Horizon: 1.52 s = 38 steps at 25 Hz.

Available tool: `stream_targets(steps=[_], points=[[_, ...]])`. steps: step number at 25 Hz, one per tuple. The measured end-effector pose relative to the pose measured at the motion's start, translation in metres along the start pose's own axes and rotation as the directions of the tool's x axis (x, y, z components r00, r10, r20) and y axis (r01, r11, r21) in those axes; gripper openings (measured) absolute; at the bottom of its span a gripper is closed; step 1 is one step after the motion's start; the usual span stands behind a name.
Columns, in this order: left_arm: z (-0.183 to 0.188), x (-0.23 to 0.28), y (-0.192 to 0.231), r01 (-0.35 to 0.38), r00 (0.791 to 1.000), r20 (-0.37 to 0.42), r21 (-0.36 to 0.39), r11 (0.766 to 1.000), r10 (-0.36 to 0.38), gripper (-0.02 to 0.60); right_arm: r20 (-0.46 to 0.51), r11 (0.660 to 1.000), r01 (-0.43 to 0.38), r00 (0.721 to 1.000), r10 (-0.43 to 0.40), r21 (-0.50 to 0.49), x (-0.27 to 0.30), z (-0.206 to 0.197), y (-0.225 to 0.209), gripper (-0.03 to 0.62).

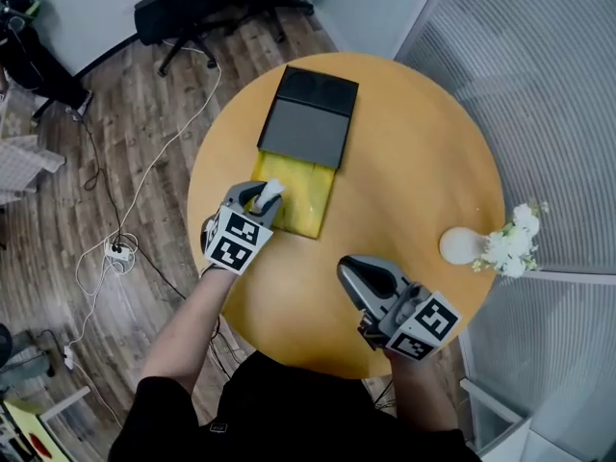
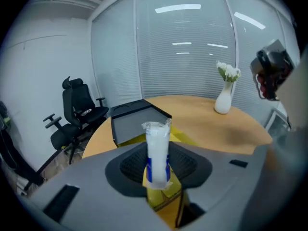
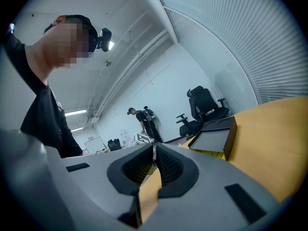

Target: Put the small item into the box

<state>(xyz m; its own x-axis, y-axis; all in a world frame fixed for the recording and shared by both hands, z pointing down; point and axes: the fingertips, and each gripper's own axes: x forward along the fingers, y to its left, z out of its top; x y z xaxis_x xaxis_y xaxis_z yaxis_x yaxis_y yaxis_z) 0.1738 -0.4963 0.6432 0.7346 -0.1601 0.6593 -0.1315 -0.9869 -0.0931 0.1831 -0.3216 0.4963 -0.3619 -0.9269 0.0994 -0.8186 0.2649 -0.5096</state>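
A: Left gripper (image 2: 158, 170) — state?
B: Pinching a small white plastic-wrapped packet with blue print (image 2: 157, 146), upright between the pads. In the head view it sits over the yellow tray of the open dark-lidded box (image 1: 306, 205).
A: Right gripper (image 3: 154, 153)?
B: Jaws pressed together, nothing between them — it's over the round yellow wooden table (image 1: 404, 162), near the person's edge. The white vase of white flowers (image 1: 464, 245) is well apart, at the right.

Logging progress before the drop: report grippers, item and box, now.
Left gripper shut on white packet, over the open yellow box. Right gripper shut, empty, above the table. Grey lid at the far end; nothing blocks the box.
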Motion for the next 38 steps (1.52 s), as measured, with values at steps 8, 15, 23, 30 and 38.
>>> stream_targets(steps=[8,15,23,30,38], points=[[-0.009,0.045,-0.020,0.111,0.987,-0.138,0.216,0.970,-0.082,0.140,-0.001,1.000,0.030,1.000,-0.030,0.007,-0.006,0.001,-0.007,0.040],[-0.031,0.071,-0.026,0.166,0.965,-0.244,0.283,0.944,-0.097,0.141,0.004,0.999,0.034,0.999,-0.034,0.014,-0.013,-0.002,-0.008,0.040],[-0.038,0.080,-0.031,0.167,0.959,-0.269,0.300,0.939,-0.085,0.149,0.002,0.999,0.039,0.999,-0.039,0.020,-0.024,-0.010,-0.004,0.040],[-0.041,0.070,-0.034,0.149,0.952,-0.303,0.359,0.921,-0.036,0.170,0.011,0.999,0.035,0.999,-0.035,0.011,-0.038,-0.010,0.007,0.040],[-0.025,0.024,-0.041,0.076,0.972,-0.236,0.309,0.948,-0.001,0.158,0.027,0.999,-0.017,0.999,0.018,-0.037,-0.050,0.001,0.034,0.040]])
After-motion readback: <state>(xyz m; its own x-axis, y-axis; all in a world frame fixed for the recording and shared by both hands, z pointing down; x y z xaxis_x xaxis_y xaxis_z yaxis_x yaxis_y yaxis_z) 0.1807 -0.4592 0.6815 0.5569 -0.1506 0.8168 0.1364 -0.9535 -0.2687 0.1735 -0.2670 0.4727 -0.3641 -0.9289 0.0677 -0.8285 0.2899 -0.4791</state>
